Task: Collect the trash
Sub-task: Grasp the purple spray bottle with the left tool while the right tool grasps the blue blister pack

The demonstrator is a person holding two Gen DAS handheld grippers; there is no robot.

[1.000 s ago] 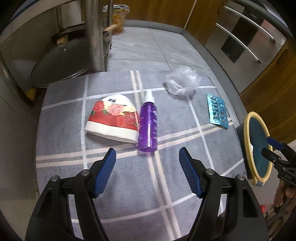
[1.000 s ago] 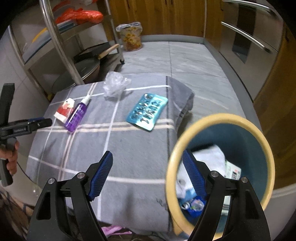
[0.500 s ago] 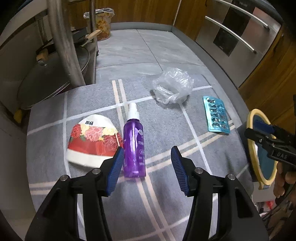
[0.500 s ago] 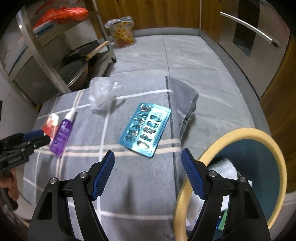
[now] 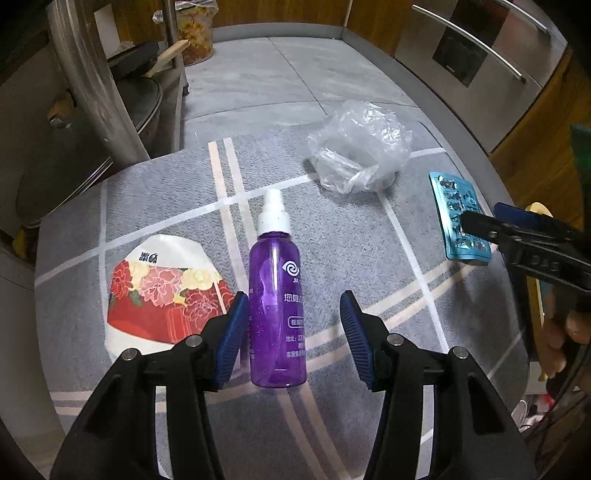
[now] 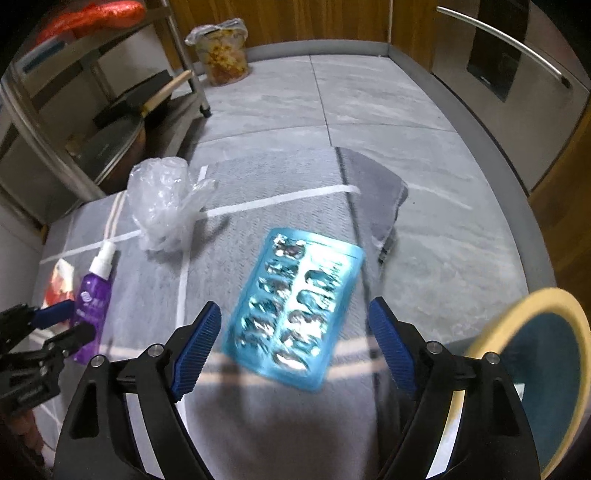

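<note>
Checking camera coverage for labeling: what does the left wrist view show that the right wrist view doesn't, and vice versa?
Left wrist only: the printing on the purple spray bottle, the full flattened floral paper cup, and the left hand-held gripper straddling the bottle, pads not touching it.

Right wrist only: the blister pack up close between the opening jaws of the right hand-held gripper, untouched; the bin with its yellow rim; the orange bag on the shelf.

Both: the grey plaid cloth, crumpled clear plastic bag, bottle, cup, blister pack.
</note>
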